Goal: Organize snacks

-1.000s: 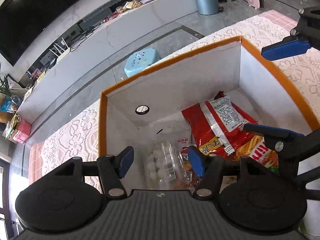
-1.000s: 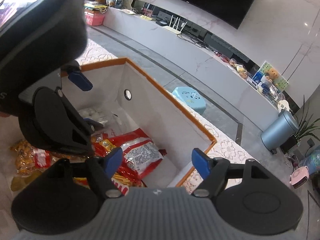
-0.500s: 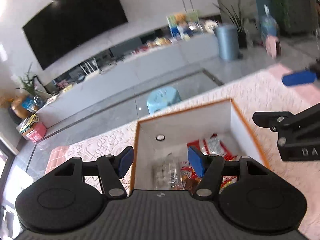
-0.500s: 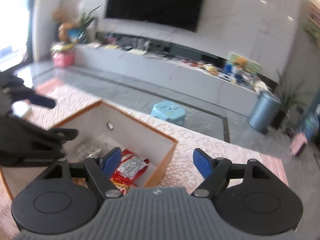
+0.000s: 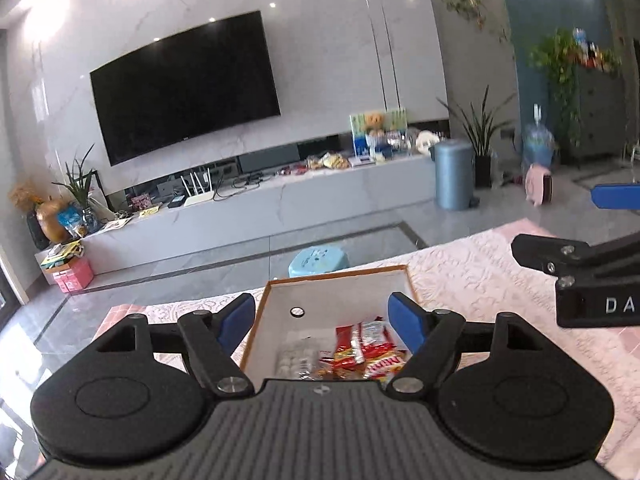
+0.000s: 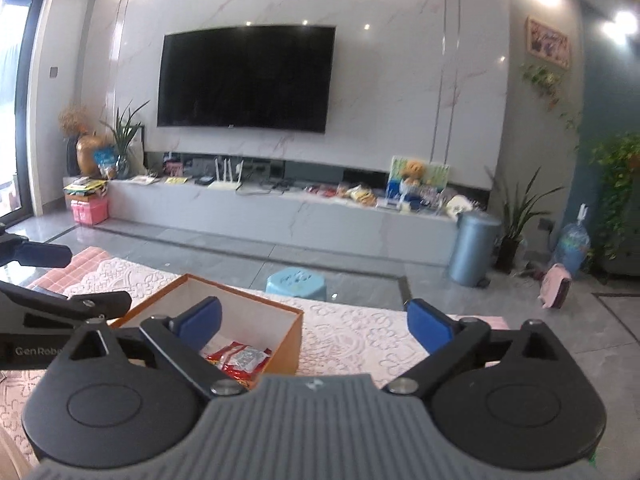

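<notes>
Now my left claw [image 5: 322,322] and right claw [image 6: 314,322] both stand wide and empty, their jaws just having been opening with nothing between them. Beyond them the red snack packets [image 5: 362,350] and a clear pack of pale sweets [image 5: 296,354] lie inside the orange-rimmed box [image 5: 340,274] on the lace-covered desk [image 5: 472,264]. I judge the packing done, so I should keep both claws clear of the box rim.

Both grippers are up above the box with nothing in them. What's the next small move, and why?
Probably hold both back and look over the tablecloth for stray packets. The left gripper and right gripper have just been opening and stand empty, and the snack packets already lie inside the box.
</notes>
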Demonstrator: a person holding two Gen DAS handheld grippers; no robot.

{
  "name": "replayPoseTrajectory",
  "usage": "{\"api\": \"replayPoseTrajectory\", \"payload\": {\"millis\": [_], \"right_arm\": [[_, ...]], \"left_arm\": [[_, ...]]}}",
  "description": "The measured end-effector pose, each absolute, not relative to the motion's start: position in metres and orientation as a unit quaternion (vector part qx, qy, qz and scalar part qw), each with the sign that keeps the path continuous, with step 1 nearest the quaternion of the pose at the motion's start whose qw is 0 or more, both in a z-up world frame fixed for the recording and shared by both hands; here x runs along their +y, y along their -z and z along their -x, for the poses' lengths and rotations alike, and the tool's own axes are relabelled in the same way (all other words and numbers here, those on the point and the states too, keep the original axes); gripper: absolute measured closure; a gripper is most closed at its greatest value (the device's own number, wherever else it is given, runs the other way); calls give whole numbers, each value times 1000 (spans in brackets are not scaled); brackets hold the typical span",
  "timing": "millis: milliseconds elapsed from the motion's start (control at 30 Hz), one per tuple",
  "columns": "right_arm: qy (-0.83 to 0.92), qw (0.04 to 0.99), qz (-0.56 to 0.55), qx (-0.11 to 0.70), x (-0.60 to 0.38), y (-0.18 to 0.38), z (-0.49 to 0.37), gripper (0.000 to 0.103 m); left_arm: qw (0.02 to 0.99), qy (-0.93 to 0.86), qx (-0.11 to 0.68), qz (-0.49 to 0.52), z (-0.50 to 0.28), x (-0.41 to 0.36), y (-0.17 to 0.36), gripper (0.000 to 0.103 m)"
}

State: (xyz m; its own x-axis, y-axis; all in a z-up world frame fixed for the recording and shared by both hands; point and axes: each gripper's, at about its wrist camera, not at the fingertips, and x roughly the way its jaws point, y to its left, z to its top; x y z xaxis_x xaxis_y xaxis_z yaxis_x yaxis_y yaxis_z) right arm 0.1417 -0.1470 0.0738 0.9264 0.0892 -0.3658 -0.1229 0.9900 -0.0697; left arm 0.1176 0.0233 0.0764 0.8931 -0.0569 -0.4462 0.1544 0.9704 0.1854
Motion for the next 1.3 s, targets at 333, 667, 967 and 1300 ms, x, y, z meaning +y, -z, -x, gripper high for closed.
{"api": "replayPoseTrajectory", "payload": {"millis": [333, 667, 967, 1300], "right_arm": [[-22, 984, 57, 165, -156, -67, -64, 4], [8, 977, 2, 212, -162, -30, -23, 4], [17, 978, 38, 204, -146, -9, -10, 4], [-27, 966, 32, 257, -132, 16, -15, 4]], "left_arm": [[966, 23, 240, -89, -77, 22, -61, 13], [950, 14, 306, -56, -57, 37, -15, 13], [946, 12, 318, -68, -41, 34, 7, 13], [937, -6, 342, -66, -42, 43, 19, 13]]}}
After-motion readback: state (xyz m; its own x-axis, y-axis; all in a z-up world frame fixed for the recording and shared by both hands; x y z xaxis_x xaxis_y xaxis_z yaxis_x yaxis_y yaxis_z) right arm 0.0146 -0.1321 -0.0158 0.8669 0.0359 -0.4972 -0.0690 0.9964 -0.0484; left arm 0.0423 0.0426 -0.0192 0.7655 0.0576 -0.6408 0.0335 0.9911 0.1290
